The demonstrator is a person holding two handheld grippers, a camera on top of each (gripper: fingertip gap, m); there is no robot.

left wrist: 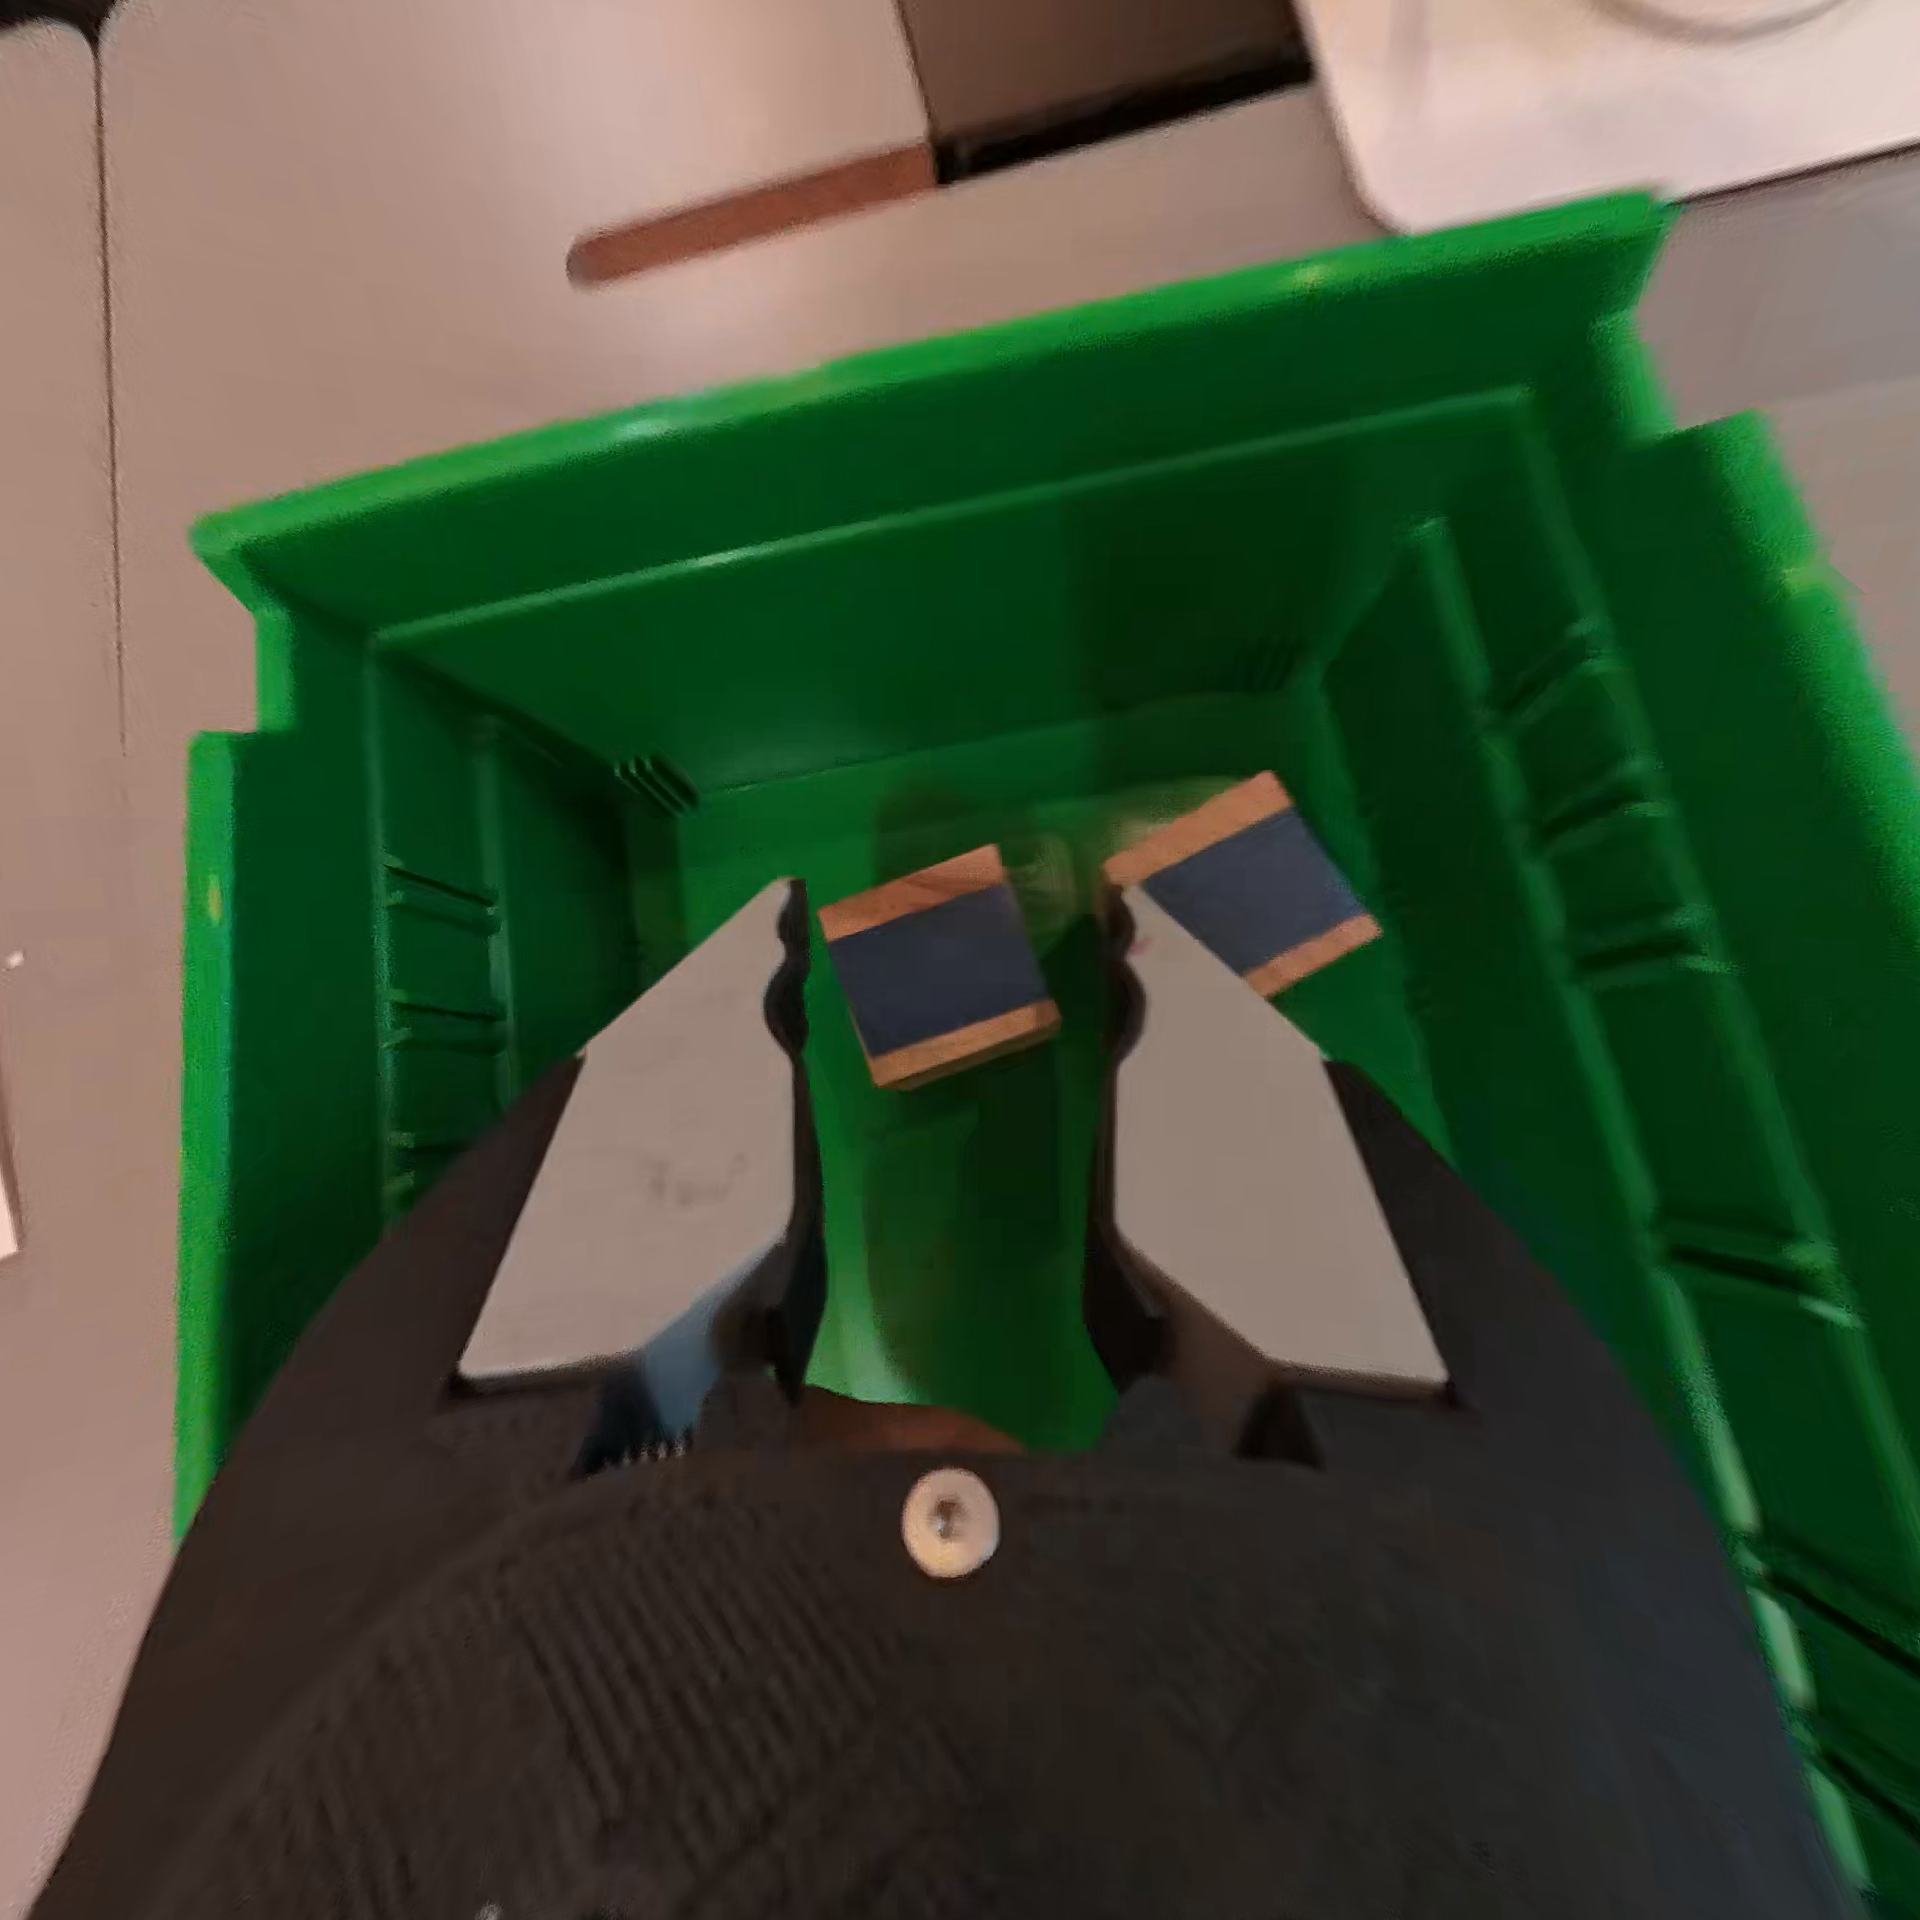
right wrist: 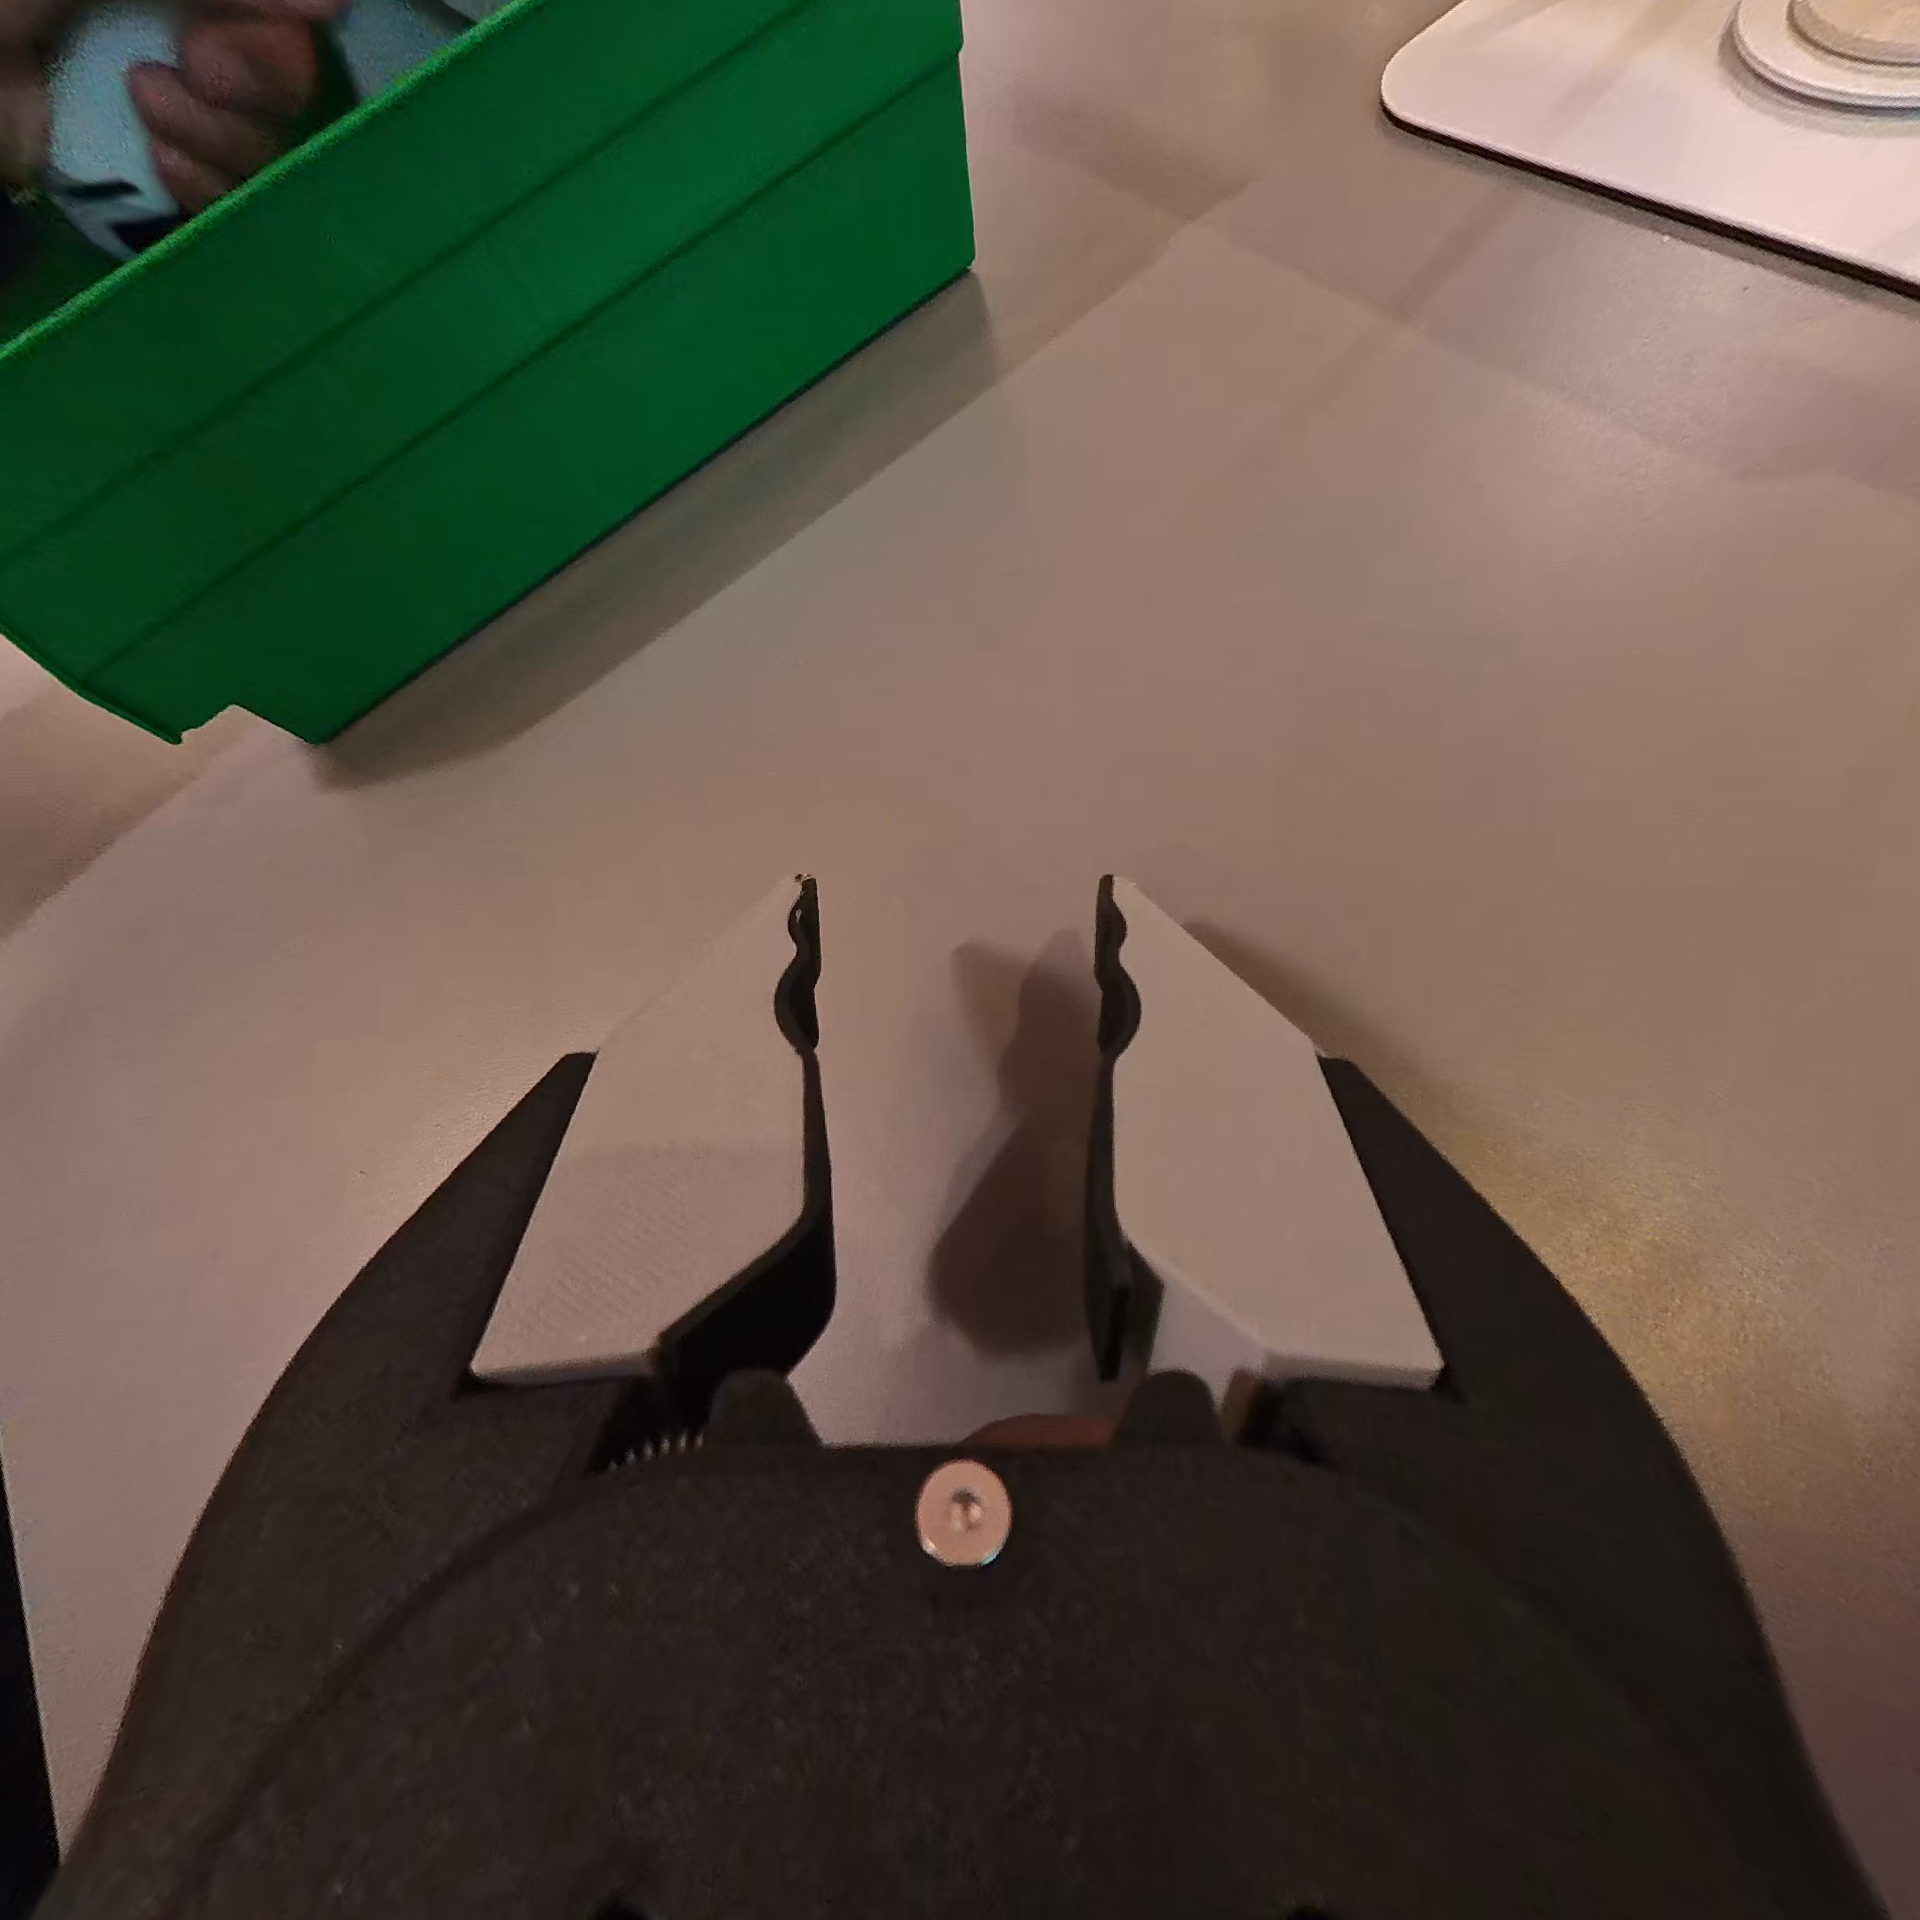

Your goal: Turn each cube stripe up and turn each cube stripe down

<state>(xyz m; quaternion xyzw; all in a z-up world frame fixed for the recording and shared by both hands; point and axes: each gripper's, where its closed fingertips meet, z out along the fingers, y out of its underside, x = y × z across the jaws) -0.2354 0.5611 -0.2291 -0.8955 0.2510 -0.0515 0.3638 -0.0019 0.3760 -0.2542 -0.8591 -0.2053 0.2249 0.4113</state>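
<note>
Left wrist view, frame centre: left gripper jaws released, empty, poised inside green plastic bin.

Between its tips: wooden cube with blue stripe on bin floor, stripe facing up. Just right, apart: second striped wooden cube, stripe also up.

Step, as judged: approach to grasp nearer cube. Next move calls for descent, straddling cube, closing, then rolling stripe down.

Right wrist view: right gripper released, empty, over beige tabletop, bin at upper left.
</note>
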